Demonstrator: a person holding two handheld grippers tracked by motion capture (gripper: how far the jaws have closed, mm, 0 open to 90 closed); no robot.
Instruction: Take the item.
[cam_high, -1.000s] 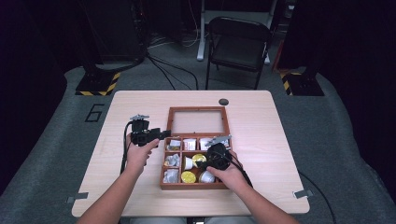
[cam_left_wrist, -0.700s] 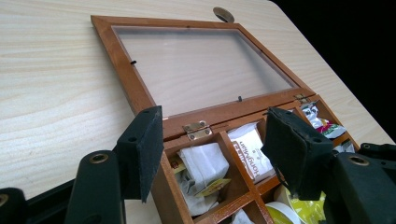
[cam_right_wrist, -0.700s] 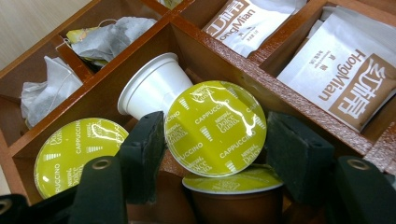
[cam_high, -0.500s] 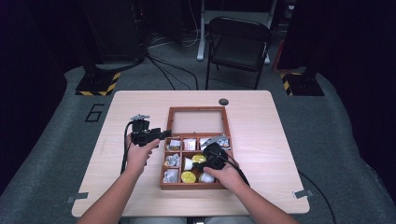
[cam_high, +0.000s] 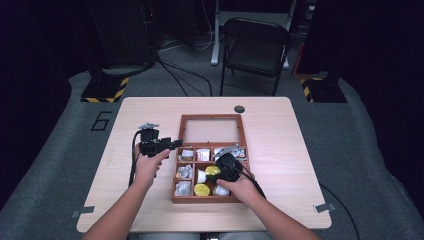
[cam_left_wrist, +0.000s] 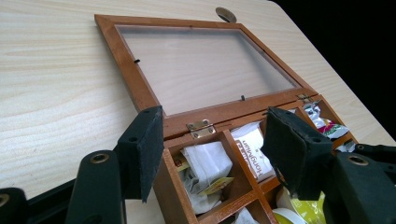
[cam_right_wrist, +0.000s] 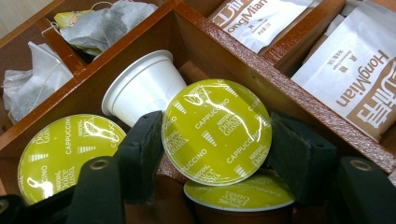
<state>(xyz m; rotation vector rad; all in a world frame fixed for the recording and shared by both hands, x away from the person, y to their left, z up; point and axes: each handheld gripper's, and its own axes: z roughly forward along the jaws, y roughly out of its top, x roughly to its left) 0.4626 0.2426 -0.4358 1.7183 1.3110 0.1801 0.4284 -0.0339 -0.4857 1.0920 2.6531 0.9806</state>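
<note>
The wooden box (cam_high: 207, 170) lies on the bench (cam_high: 300, 150), lid already open. Inside its middle compartment, the right gripper (cam_right_wrist: 217, 140) brackets a tilted green capsule (cam_right_wrist: 216, 131), probably gripped; lifting remains. The left gripper (cam_left_wrist: 215, 140) straddles the box's rear corner, jaws apart.

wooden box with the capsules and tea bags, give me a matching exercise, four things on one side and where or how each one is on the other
Things:
1. glass lid
2. yellow-green capsule
3. white capsule
4. left gripper

Places or states:
A. lying on its side in a compartment
B. jaws astride the box's back left corner, by the hinge
C. flipped open, lying flat on the table behind the box
D. between the right gripper's jaws

Pairs: 1-C, 2-D, 3-A, 4-B
</note>
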